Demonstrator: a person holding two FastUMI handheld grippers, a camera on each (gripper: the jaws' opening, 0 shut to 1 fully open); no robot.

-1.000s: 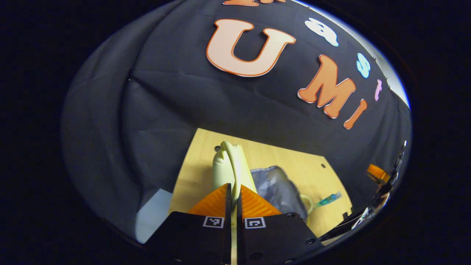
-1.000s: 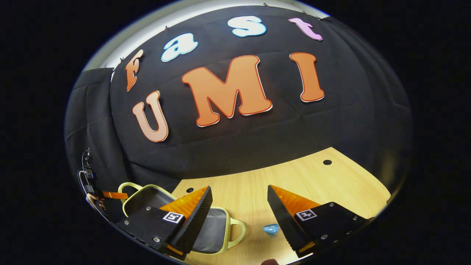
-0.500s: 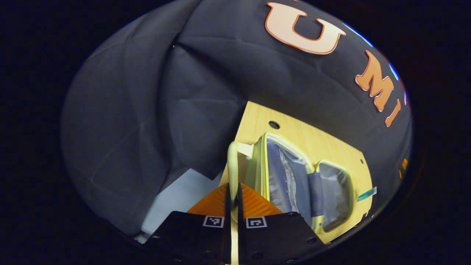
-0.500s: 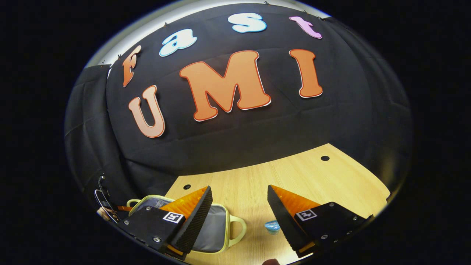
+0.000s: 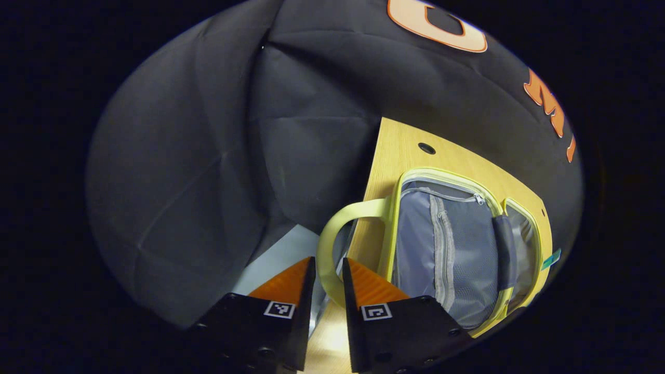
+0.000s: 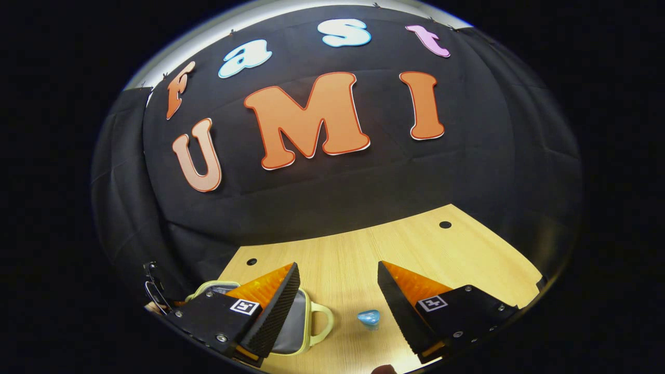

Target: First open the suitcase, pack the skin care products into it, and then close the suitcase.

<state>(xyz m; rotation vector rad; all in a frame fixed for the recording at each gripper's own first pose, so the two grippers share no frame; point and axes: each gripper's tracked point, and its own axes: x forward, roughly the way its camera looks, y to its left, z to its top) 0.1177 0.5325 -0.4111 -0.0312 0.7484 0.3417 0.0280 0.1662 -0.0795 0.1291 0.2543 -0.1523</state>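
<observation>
My left gripper [image 5: 328, 275] sits at the case [image 5: 457, 249] handle [image 5: 332, 244]: the pale yellow loop runs thru the narrow gap between the two orange fingers. Can't tell if both pads actually press it, there's a sliver of gap each side, so grip state unclear. The case lies wide open on the wood table [image 5: 405, 150], both halves flat w/ grey lining up; the near half has a mesh zip pocket, a dark strap crosses the hinge. The handle end hangs at the table's edge, over the drop to the pale floor. A teal-tipped tube [image 5: 550, 258] pokes out just past the far half of the case.

My right gripper [image 6: 337, 291] is spread wide, holding nothing, above the table. Between its fingers, just beside the case's other handle [image 6: 319, 324], sits a small blue skin care item [image 6: 369, 318] on bare wood, apart from the case. The case [image 6: 291, 332] shows partly behind my left finger. At the far side of the case I see a bit of the other gripper [image 6: 153, 291], too small for detail
</observation>
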